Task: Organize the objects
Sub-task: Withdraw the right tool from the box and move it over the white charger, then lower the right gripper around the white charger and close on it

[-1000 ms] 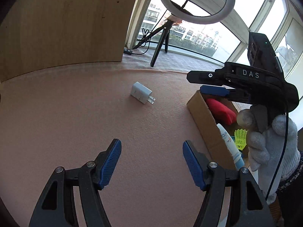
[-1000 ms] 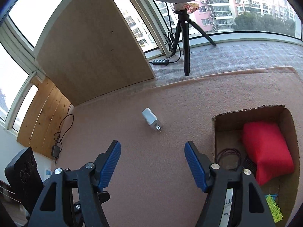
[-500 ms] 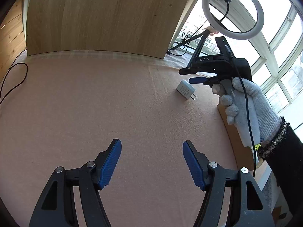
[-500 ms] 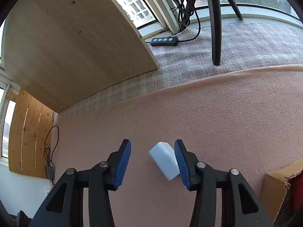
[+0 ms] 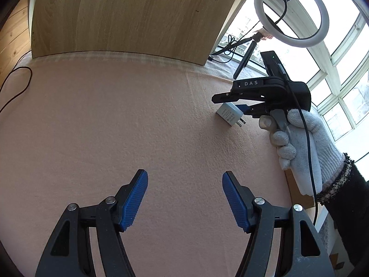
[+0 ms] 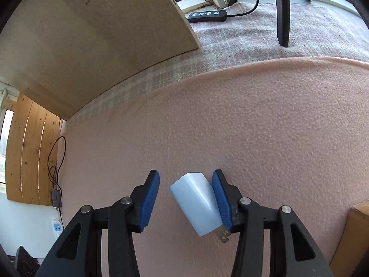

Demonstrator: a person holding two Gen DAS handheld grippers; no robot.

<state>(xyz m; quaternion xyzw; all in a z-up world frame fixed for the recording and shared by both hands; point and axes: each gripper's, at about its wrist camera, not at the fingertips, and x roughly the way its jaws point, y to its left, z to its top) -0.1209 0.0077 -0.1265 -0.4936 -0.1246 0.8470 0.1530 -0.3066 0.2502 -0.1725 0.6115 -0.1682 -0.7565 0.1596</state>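
Note:
A white plug-in charger (image 6: 196, 205) lies on the pink blanket (image 6: 253, 127), prongs pointing toward the camera. My right gripper (image 6: 185, 180) is lowered around it. Its right pad (image 6: 220, 198) touches the charger's side, while a gap remains between the left pad (image 6: 150, 198) and the charger. In the left wrist view the same charger (image 5: 228, 115) sits under the right gripper (image 5: 230, 103), which a gloved hand (image 5: 302, 143) holds. My left gripper (image 5: 184, 180) hovers open over bare blanket, well short of the charger, with nothing between its fingers.
A cardboard box (image 6: 355, 230) stands just right of the charger. A wooden board (image 5: 126, 16) leans at the back. A ring light (image 5: 291, 11) on a tripod (image 6: 282, 11) and a cabled remote (image 6: 207, 15) stand behind. Cables (image 6: 54, 161) hang at far left.
The right gripper came down over the charger and narrowed its jaws around it. The left gripper swung away from the box, which has slid out to the right edge of its view.

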